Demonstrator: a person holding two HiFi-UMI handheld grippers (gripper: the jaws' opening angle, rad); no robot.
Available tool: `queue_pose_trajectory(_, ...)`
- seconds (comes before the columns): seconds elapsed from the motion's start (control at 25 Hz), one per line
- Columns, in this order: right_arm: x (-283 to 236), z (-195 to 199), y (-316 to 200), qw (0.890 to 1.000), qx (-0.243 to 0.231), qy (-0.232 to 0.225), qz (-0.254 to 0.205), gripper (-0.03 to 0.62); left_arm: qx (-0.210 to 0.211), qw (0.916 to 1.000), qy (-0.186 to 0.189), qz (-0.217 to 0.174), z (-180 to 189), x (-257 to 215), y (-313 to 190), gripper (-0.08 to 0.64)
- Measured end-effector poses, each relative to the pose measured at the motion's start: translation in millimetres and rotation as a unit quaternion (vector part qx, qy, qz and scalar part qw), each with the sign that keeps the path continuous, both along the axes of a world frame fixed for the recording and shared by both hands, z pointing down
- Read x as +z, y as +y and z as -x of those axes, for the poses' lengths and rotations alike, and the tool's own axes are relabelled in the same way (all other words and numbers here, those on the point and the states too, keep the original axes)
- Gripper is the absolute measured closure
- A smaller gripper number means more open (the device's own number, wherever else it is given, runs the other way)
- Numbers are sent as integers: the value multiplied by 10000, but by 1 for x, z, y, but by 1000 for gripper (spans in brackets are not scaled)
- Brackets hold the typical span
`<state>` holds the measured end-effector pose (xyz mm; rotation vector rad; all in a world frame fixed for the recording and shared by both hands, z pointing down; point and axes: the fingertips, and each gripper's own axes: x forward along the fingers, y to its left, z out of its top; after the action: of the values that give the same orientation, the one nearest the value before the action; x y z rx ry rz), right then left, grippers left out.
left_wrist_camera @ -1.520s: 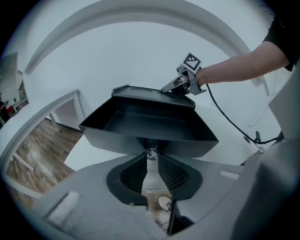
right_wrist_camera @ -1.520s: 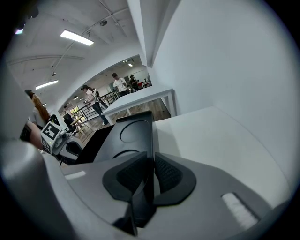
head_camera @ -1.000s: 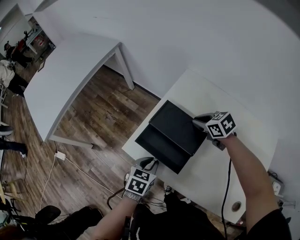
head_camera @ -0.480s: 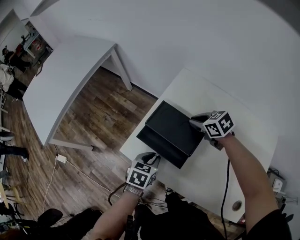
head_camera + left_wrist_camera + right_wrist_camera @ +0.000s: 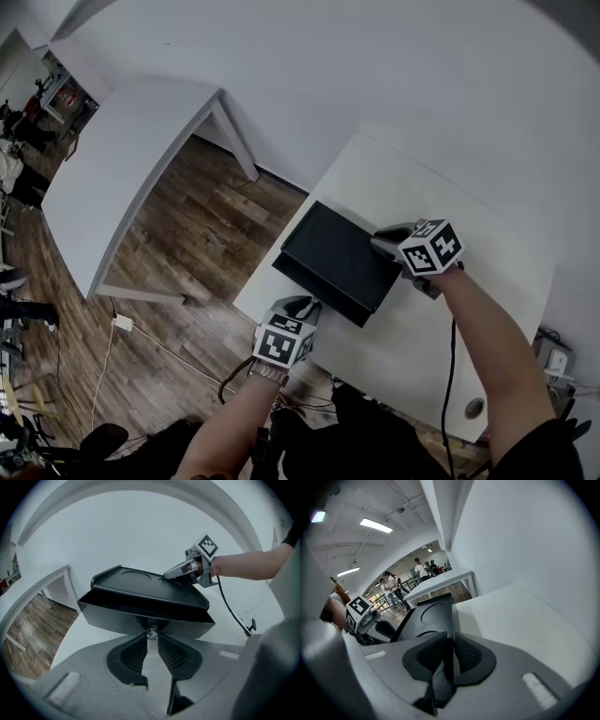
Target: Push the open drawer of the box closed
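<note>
A black box lies on the white table, near its left edge. Its drawer front stands only a little out from the body. My left gripper is at the drawer front, its tips closed on the small silver knob. My right gripper is on the far side of the box, shut on the thin raised rim of the box top. From the left gripper view the right gripper rests on the top's back corner.
A second white table stands to the left over wooden floor. A white wall runs behind the table. A black cable trails from the right gripper. Several people stand far off in the room.
The drawer has slid into the box, and the left gripper has moved up toward the box with it. The right gripper has kept its hold on the rim.
</note>
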<state>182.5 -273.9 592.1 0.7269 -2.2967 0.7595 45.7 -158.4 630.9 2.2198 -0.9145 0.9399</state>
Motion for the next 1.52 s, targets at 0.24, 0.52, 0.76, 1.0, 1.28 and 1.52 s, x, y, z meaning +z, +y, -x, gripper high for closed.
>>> queue_pose_trajectory(0.24,0,-1,0,10000,36,-28,8,537,-38,9999,94,116,-10,-1,-6,486)
queue_pose_trajectory(0.52,0,0,-1,10000,42,-42,35,537,-70,9997,179,146,-17,-1,-16,486)
queue_pose_trajectory(0.76,-1,-1,-1,10000,44,-58,35,535,-74,9996,217,142,-22,-1,-21,486)
queue_pose_trajectory(1.0,0,-1,-2,9999,50,-70,61,535,-69,9996,216,159,-27,0,-27,486)
queue_pose_trajectory(1.28,0,-2,-2,10000,46,-54,20,535,-104,9995,227,196,-30,2,-30,489)
queue_pose_trajectory(1.52,1,-2,-1,10000,15,-11,3,535,-114,9992,356,172,-30,2,-29,486)
